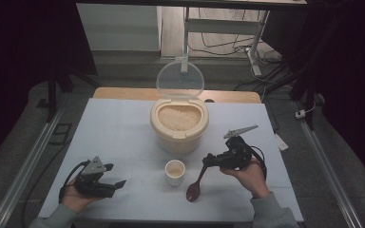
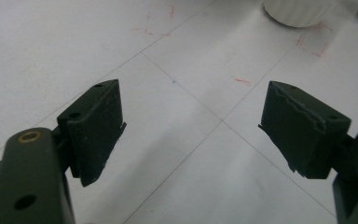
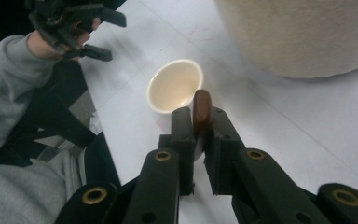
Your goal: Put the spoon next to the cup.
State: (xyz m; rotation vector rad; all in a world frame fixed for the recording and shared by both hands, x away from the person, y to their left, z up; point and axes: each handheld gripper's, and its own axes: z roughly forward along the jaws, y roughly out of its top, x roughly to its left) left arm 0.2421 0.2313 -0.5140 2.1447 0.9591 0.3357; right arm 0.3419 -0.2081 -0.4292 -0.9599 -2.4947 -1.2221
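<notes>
A cream rice container [image 1: 179, 124] with its clear lid [image 1: 180, 78] flipped up stands mid-table, full of rice. A small white cup [image 1: 175, 172] sits in front of it. My right gripper [image 1: 208, 160] is shut on the handle of a brown wooden spoon [image 1: 196, 185], whose bowl hangs down to the table right of the cup. In the right gripper view the spoon handle [image 3: 201, 111] sticks up between the jaws, with the cup [image 3: 175, 87] just beyond. My left gripper [image 1: 114, 176] rests open at the front left; its fingers [image 2: 95, 128] stand wide apart over bare table.
The white table top [image 1: 119, 133] has faint red marks and pencil lines. The cup's base [image 2: 296, 11] shows at the top of the left gripper view. Floor rails, cables and a desk frame lie beyond the table's far edge.
</notes>
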